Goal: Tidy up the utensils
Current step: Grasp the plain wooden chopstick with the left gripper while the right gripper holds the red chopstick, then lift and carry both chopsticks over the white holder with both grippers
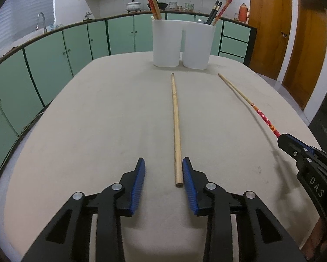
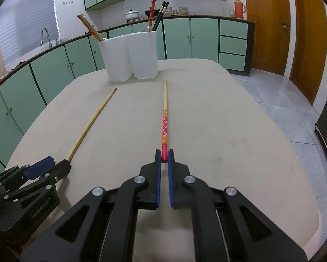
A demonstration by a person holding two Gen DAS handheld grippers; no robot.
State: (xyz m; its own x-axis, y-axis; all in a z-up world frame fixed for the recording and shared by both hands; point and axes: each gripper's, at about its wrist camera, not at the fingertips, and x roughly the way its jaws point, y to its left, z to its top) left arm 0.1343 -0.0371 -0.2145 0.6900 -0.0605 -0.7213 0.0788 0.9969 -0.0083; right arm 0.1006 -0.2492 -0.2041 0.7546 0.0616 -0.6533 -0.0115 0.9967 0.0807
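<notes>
A plain bamboo chopstick (image 1: 176, 131) lies on the beige table, its near end between the open jaws of my left gripper (image 1: 163, 163), close to the right finger. It also shows in the right wrist view (image 2: 91, 124). My right gripper (image 2: 164, 156) is shut on the red end of a red-patterned chopstick (image 2: 164, 122), which points toward two white holders (image 2: 130, 56). In the left wrist view this chopstick (image 1: 248, 102) runs to the right gripper (image 1: 282, 140). The left holder (image 1: 166, 42) and right holder (image 1: 198, 44) hold chopsticks.
The table (image 1: 98, 120) has rounded edges; floor tiles (image 2: 283, 113) lie to the right. Green cabinets (image 1: 54, 54) run behind with a sink tap (image 1: 42, 20). Wooden doors (image 2: 270, 21) stand at the far right.
</notes>
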